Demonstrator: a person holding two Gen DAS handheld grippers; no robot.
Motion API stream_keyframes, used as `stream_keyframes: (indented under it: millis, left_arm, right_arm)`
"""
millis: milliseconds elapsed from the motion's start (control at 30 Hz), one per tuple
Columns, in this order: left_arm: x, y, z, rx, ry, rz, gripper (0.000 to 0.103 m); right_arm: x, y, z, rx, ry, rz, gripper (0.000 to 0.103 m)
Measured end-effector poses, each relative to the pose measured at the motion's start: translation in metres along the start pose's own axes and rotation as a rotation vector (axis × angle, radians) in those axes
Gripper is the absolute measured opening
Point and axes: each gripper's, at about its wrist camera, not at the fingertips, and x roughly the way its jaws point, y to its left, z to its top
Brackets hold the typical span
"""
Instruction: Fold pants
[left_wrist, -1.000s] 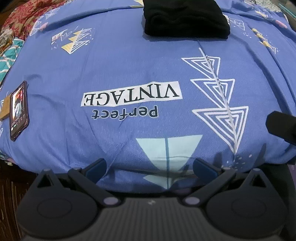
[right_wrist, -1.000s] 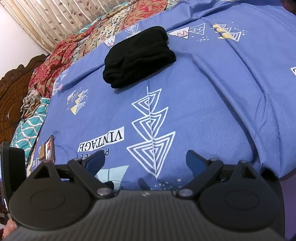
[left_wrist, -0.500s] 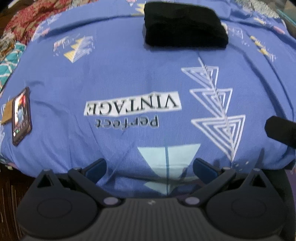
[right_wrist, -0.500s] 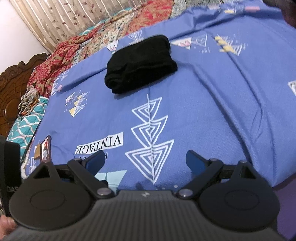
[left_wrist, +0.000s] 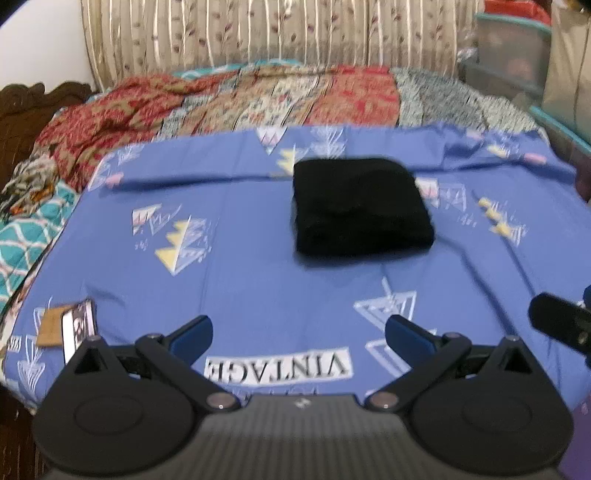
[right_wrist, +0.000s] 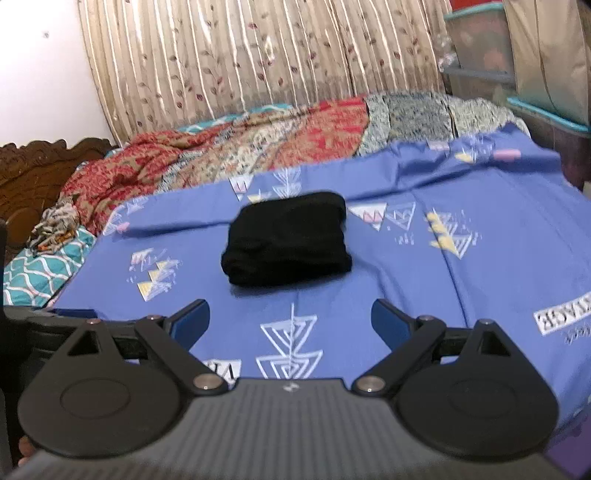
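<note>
Nearest the bed's front edge, well short of any cloth: left gripper (left_wrist: 299, 332) with blue-padded jaws spread wide and empty, hovering over the blue printed bedsheet (left_wrist: 258, 280) just above its "VINTAGE" lettering (left_wrist: 277, 366). Beside it, toward the bed's right side, right gripper (right_wrist: 290, 321), jaws likewise parted and holding nothing, above a white nested-triangle print (right_wrist: 290, 350). At the front left corner of the bed, a dark phone (left_wrist: 75, 330) lying flat on a tan card, well apart from the work.

Further in, near the middle of the bed and slightly toward its far edge: black soft-knit pants (left_wrist: 360, 206), already gathered into a compact, thick rectangular bundle, lying flat on the sheet; same bundle seen from the right wrist (right_wrist: 288, 243), rounded fold facing the front edge. Judged nearly or wholly folded; blur too strong to count layers or find a waistband.

Handling, as a judgement: light, limp, no stiffness of its own, likely to sag and spill open if lifted by one layer. Not fragile, not slippery against cotton, though prone to dragging the sheet. Best taken at the two front corners of the bundle, one per gripper, pinching through all layers at once, or at the thick folded edge.

Beyond, along the bed's far edge: red patterned quilt (left_wrist: 258, 99), then beige leaf-print curtains (right_wrist: 258, 55).
</note>
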Motion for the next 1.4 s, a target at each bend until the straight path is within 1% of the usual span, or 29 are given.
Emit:
stream_keyframes:
  millis: [200, 500, 633, 867, 1067, 1167, 1400]
  left_arm:
    - [-0.011, -0.005, 0.01, -0.008, -0.049, -0.042, 0.103]
    - [-0.02, -0.008, 0.015, -0.003, -0.103, -0.069, 0.103]
    - [-0.021, -0.003, 0.014, -0.017, -0.112, -0.077, 0.103]
    - [-0.017, 0.011, 0.009, -0.052, -0.103, -0.09, 0.103]
    - [-0.013, 0.026, -0.003, -0.071, -0.122, -0.08, 0.103]
    - [-0.01, 0.031, -0.006, -0.05, -0.145, -0.055, 0.103]
    - [-0.007, 0.048, -0.008, -0.019, -0.194, -0.034, 0.103]
  right_arm:
    - [-0.007, 0.001, 0.014, -0.008, -0.049, -0.013, 0.096]
    - [-0.015, 0.002, 0.028, -0.017, -0.097, -0.046, 0.096]
    - [-0.016, 0.008, 0.028, -0.034, -0.106, -0.052, 0.096]
    - [-0.009, 0.019, 0.026, -0.064, -0.088, -0.053, 0.096]
    - [0.001, 0.025, 0.027, -0.037, -0.039, -0.057, 0.096]
    - [0.005, 0.033, 0.027, -0.043, -0.025, -0.073, 0.096]
    - [0.02, 0.05, 0.029, -0.019, 0.01, -0.089, 0.096]
